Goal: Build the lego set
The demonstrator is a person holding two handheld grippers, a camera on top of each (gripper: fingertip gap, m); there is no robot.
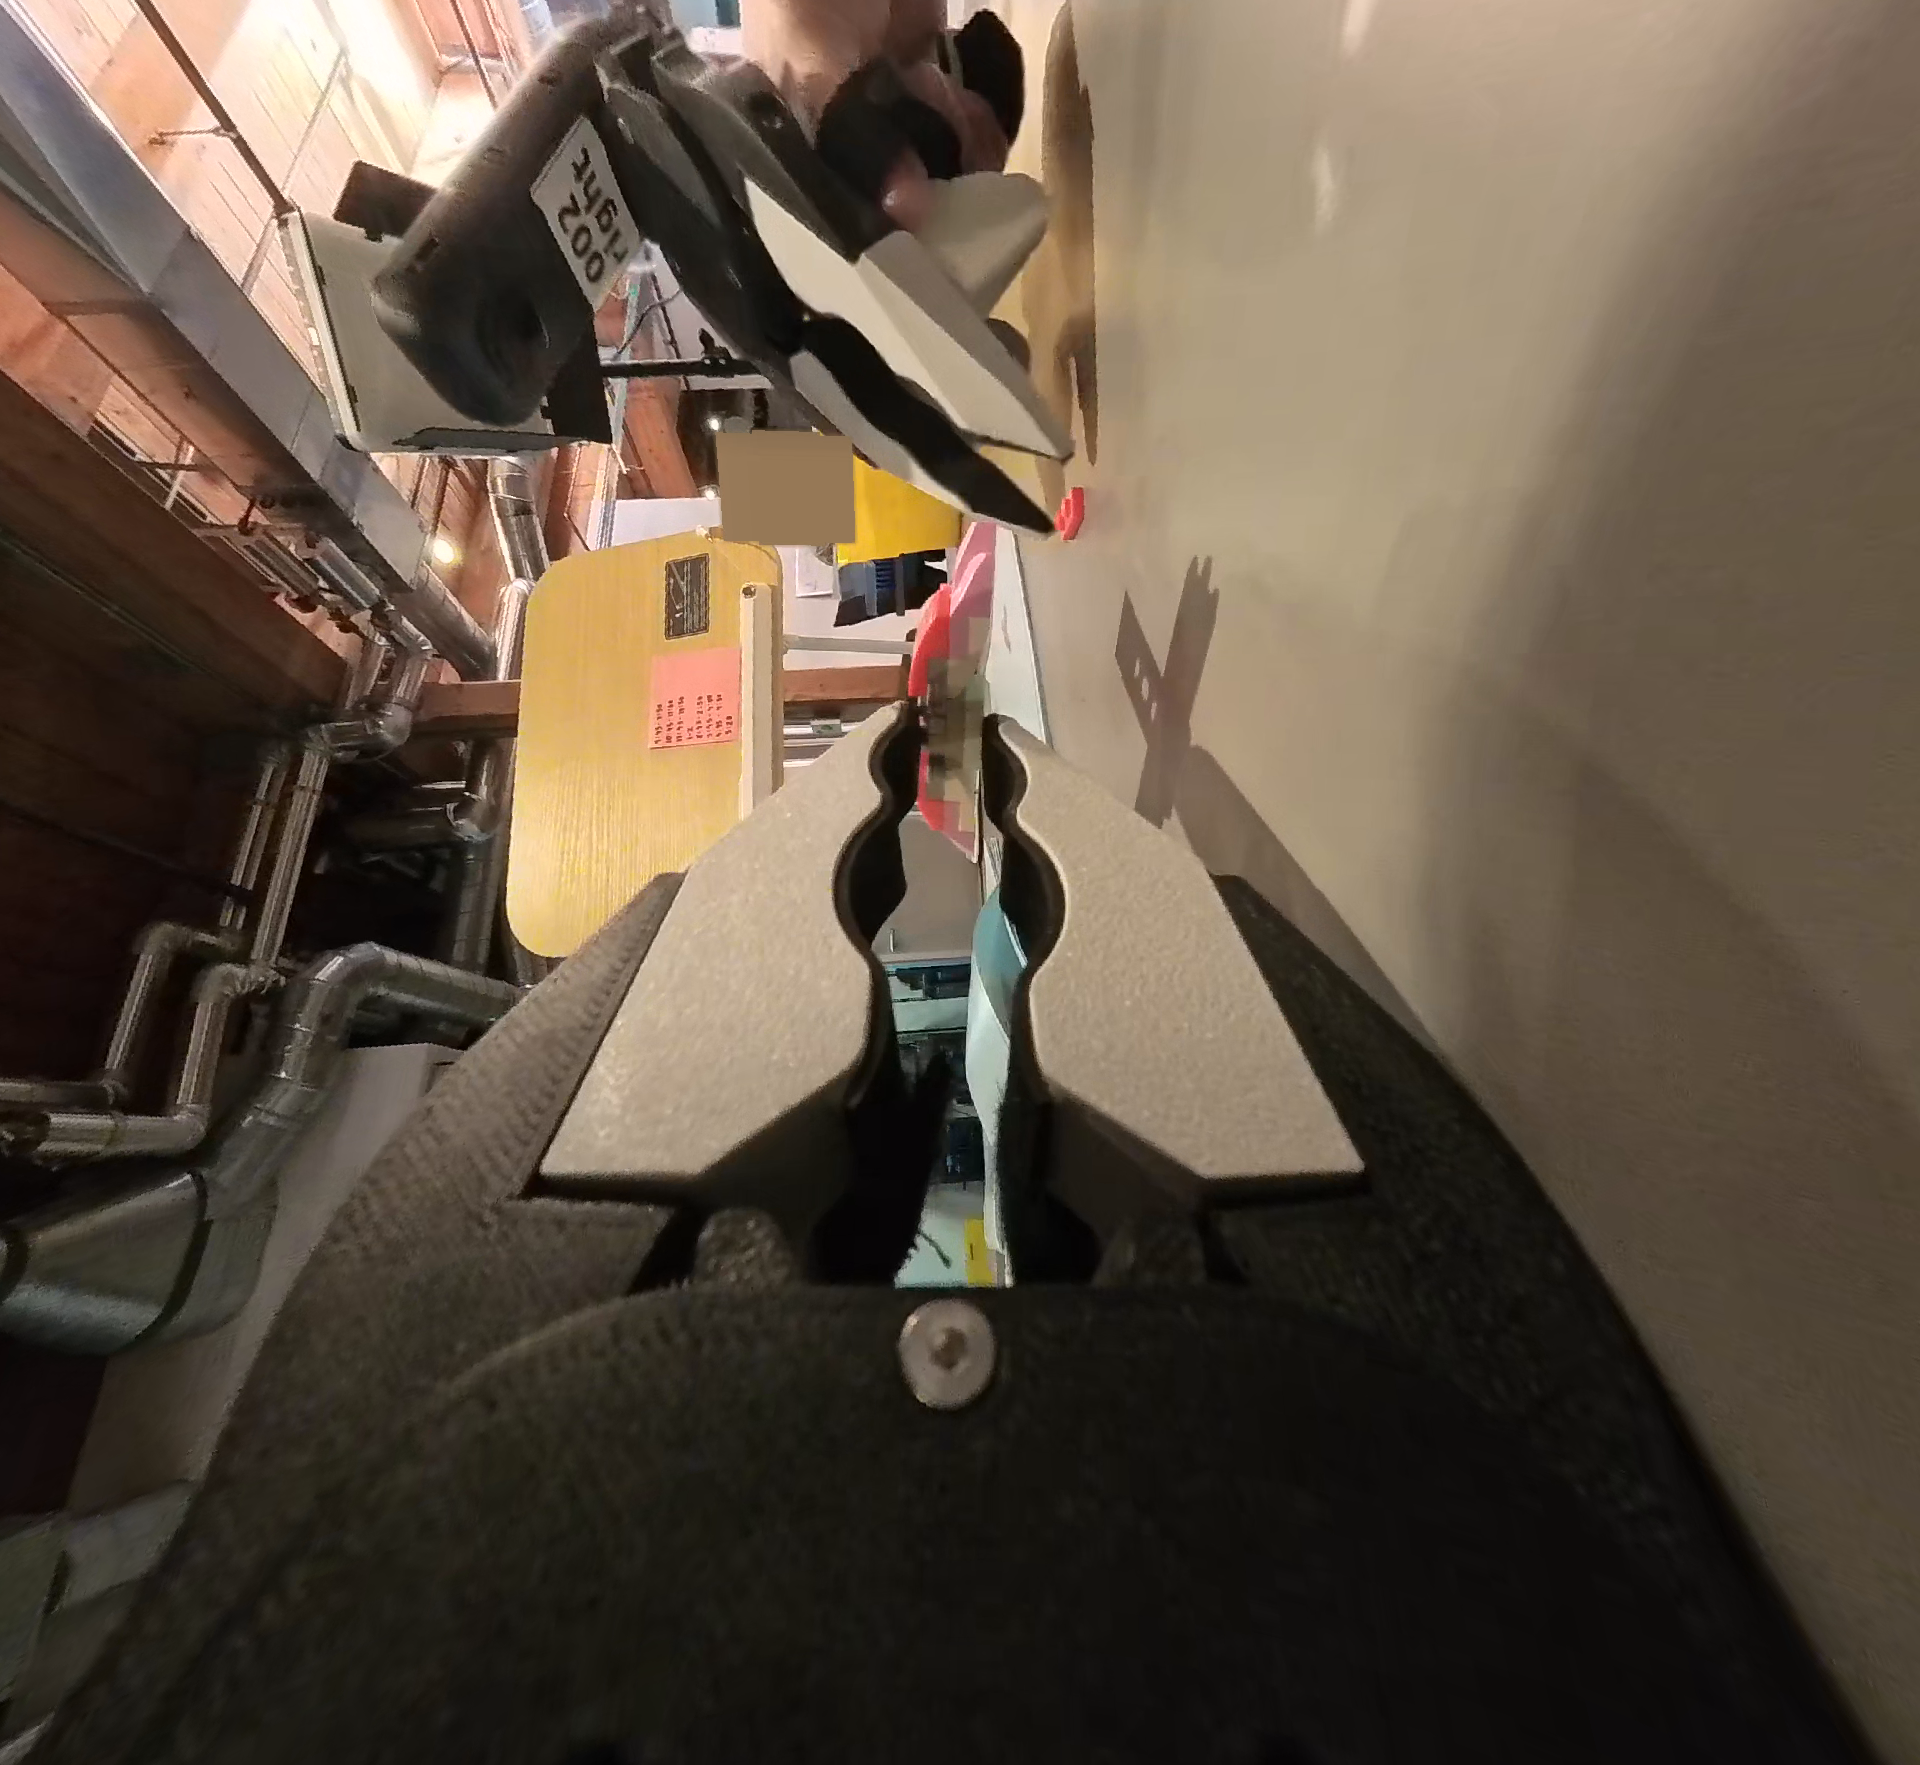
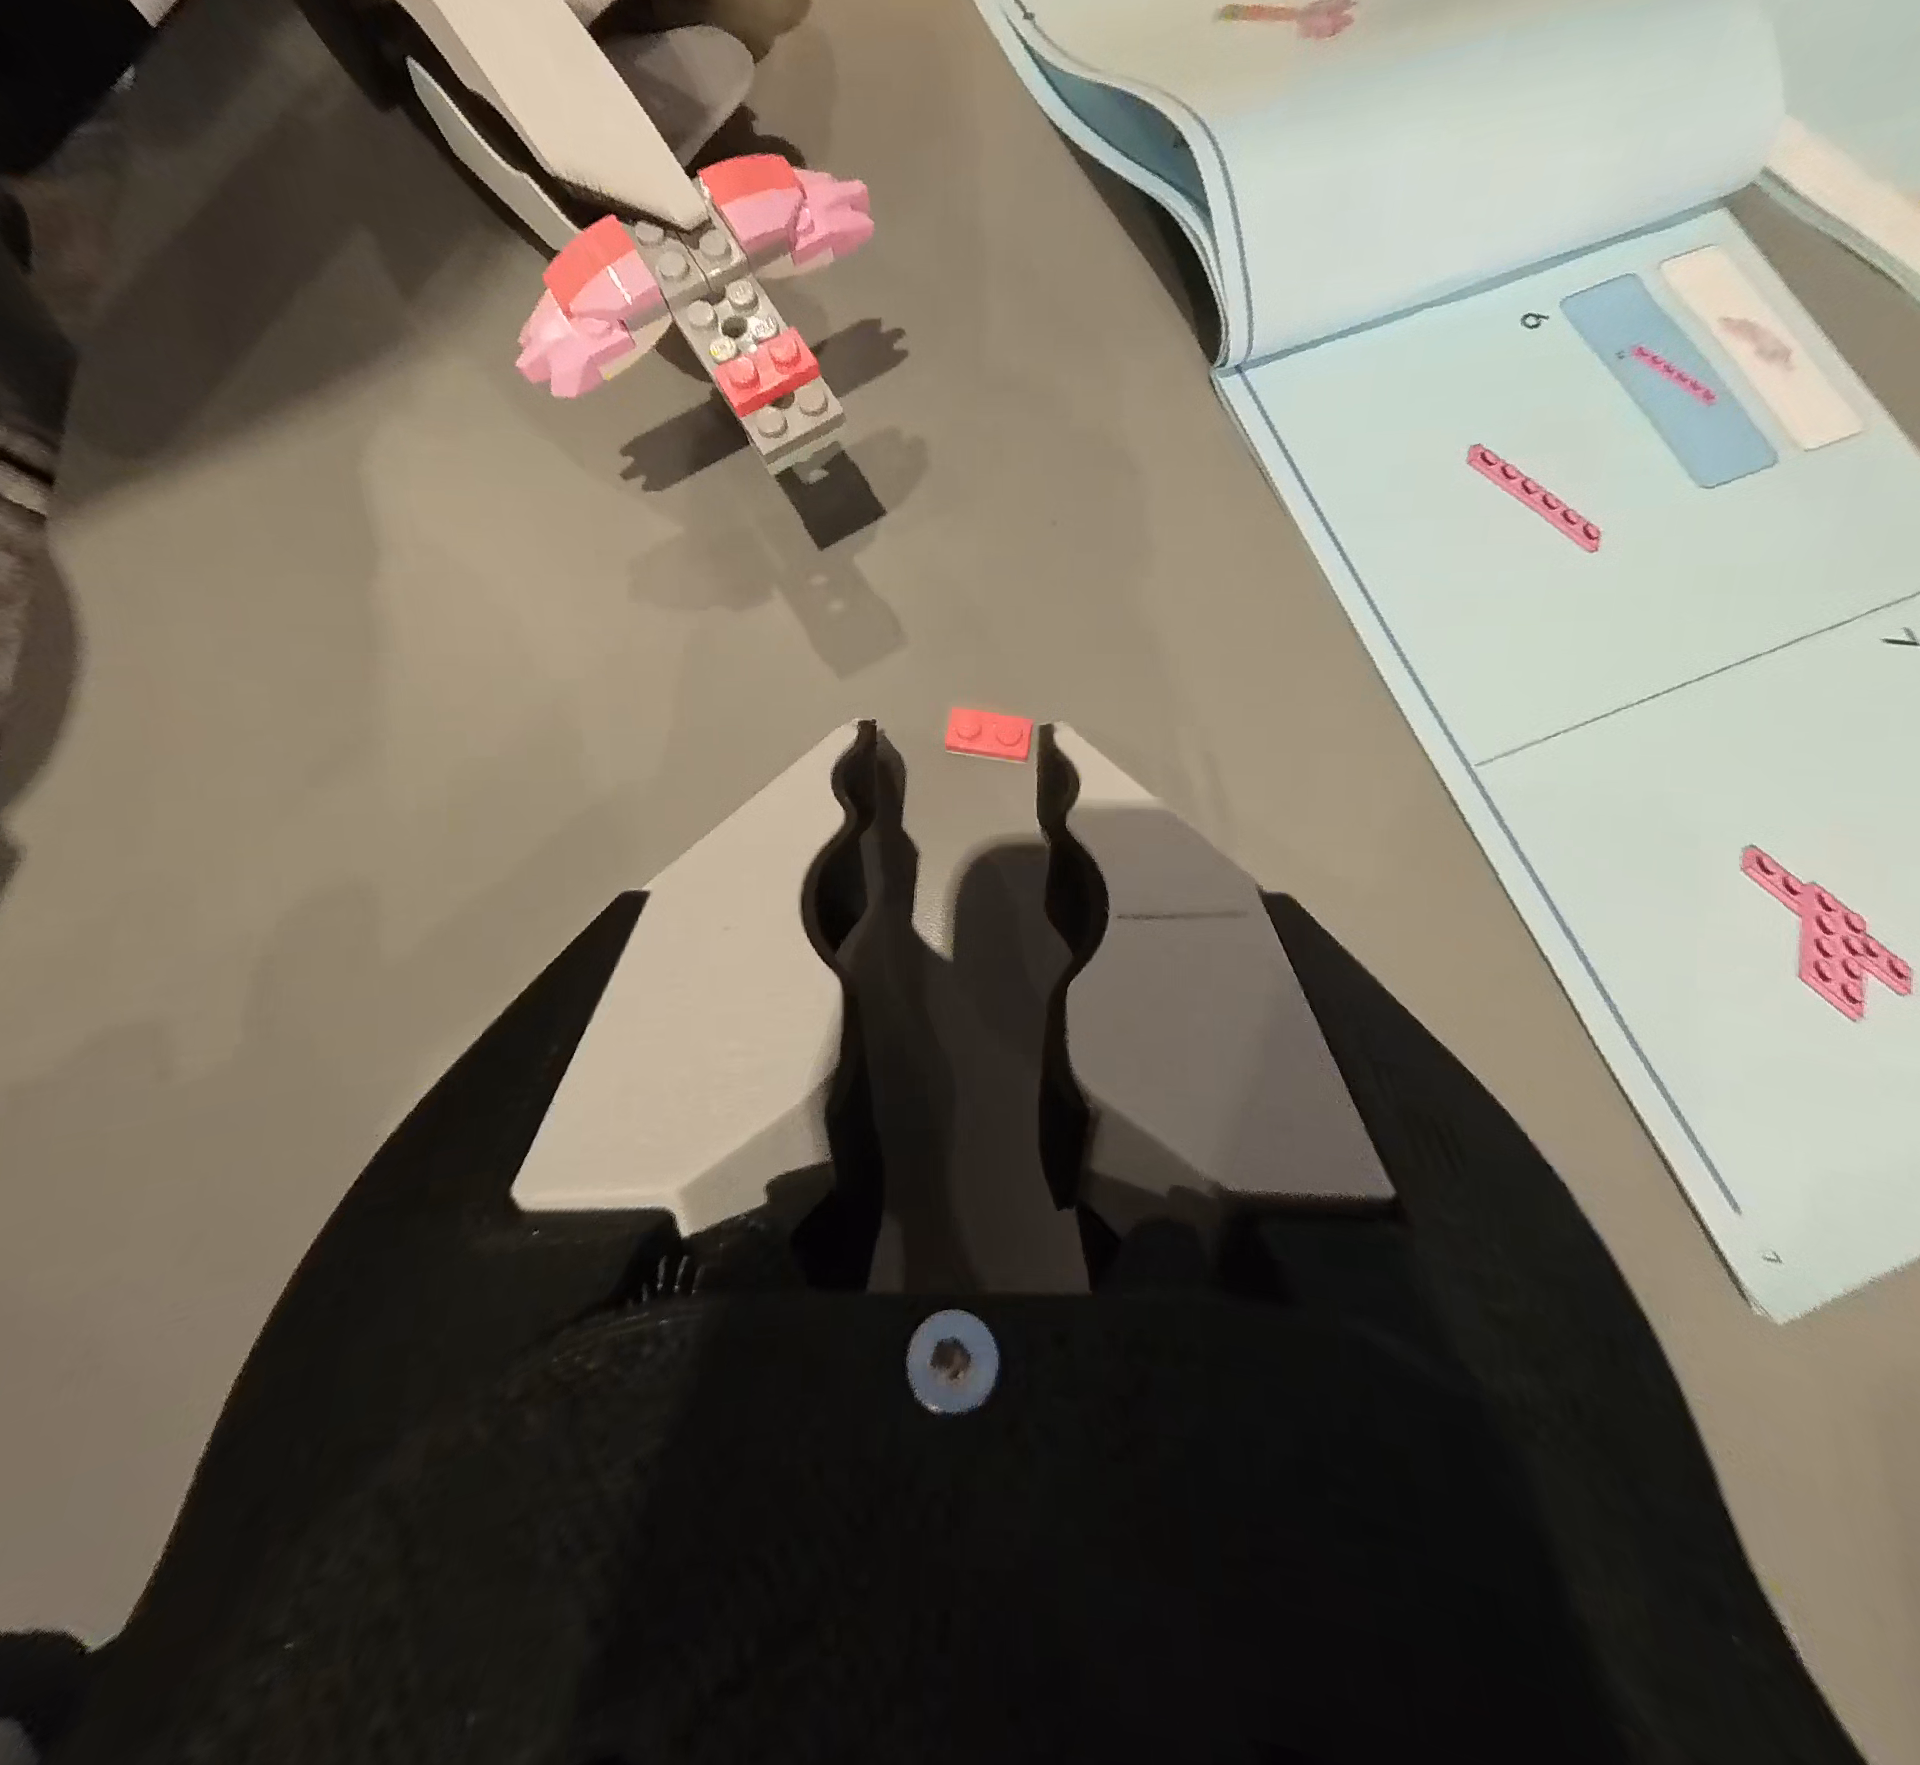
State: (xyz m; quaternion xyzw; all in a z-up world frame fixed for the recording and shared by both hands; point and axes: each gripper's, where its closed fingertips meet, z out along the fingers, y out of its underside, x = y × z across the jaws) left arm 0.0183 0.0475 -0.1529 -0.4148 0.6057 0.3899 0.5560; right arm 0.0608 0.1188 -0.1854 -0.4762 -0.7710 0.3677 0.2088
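Biggest risk imo: the right gripper [image 2: 956, 744] has its jaws parted just wide of the small flat red two-stud plate [image 2: 988, 736] lying on the grey worktop [image 2: 364, 728], so an off-centre squeeze could skid it away, while the left gripper [image 2: 681, 224] pinches the half-built pink, red and grey lego model [image 2: 696, 302] just above the surface.

Table [image 2: 312, 728] bears all items. Small two-stud plate [image 2: 988, 735] lies flat on the table, between the fingertips of the right gripper [image 2: 956, 739], just beside the right-hand tip. Beyond it, further from the camera and slightly left, the partly built model [image 2: 717, 302] is held off the table at its far end by the left gripper [image 2: 686, 209], which enters from upper left; its shadow falls on the table beneath. Instruction booklet [image 2: 1558, 572] lies open on the table to the right, well apart from both plate and model.
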